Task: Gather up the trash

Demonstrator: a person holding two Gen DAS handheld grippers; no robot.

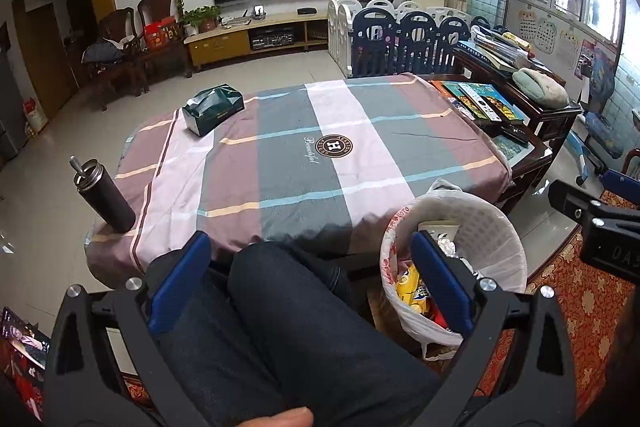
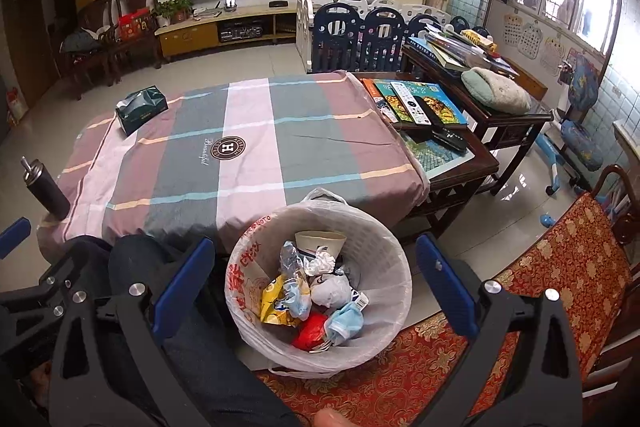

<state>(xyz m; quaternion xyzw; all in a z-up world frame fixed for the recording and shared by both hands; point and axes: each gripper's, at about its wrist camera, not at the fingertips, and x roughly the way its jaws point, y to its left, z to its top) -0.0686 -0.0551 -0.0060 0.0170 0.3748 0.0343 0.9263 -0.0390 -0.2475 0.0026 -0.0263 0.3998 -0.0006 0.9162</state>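
Observation:
A white trash bin (image 2: 384, 241) lined with a plastic bag stands on the floor beside the table. It holds a yellow wrapper (image 2: 274, 301), crumpled tissue (image 2: 330, 289), a blue face mask (image 2: 346, 321), a red item (image 2: 310, 333) and a paper cup (image 2: 320, 241). My right gripper (image 2: 315, 245) hangs above the bin, open, with nothing between its blue pads. My left gripper (image 1: 310, 239) is open and empty over a person's dark-trousered legs (image 1: 300, 327), with the bin (image 1: 488, 227) behind its right finger.
The table's plaid cloth (image 1: 320, 147) carries a green tissue box (image 1: 212, 109) and a black bottle (image 1: 104, 195) at its left corner. A dark side table (image 2: 452, 171) holds books and remotes. A red patterned seat (image 2: 560, 267) lies to the right.

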